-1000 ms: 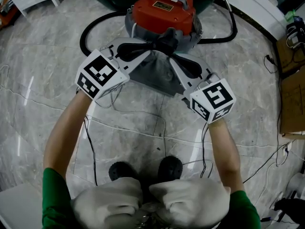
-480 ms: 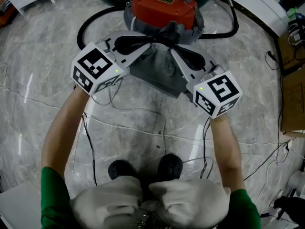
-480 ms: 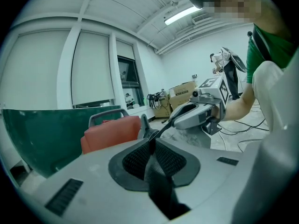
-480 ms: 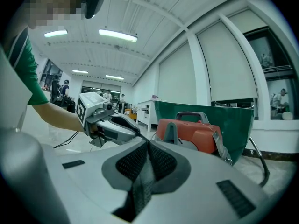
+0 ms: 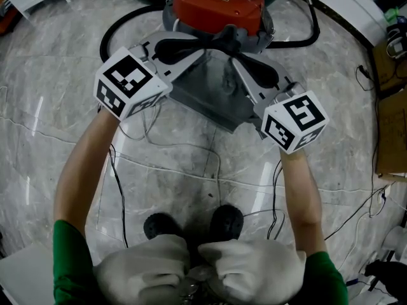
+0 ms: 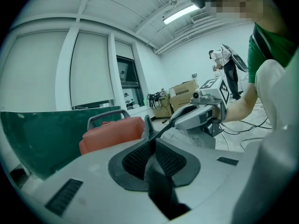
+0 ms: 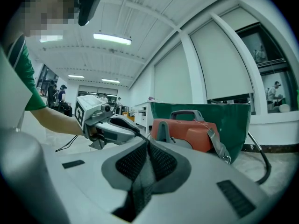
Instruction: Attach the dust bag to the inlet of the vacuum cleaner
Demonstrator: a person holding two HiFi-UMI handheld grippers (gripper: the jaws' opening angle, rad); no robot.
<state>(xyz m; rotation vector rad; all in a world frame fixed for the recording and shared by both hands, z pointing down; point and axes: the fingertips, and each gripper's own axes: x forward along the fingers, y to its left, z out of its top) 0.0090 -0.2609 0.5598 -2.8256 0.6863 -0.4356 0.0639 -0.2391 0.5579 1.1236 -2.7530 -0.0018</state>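
head view: my left gripper (image 5: 202, 51) and right gripper (image 5: 234, 54) meet almost tip to tip just in front of the vacuum cleaner (image 5: 219, 5). the grey dust bag (image 5: 213, 97) hangs between and below them, off the floor (image 5: 57, 113). i can't make out the inlet past the jaws, so i could press the bag's mouth against the wrong spot.

left gripper view: jaws pressed together on a dark fold of the bag. it's a thin pinch, and a hard tug could pull the cloth free.

right gripper view: same here, jaws closed on the fabric edge, with the vacuum cleaner just beyond. if one side slips or i pull unevenly, the opening would likely skew and seat crooked.
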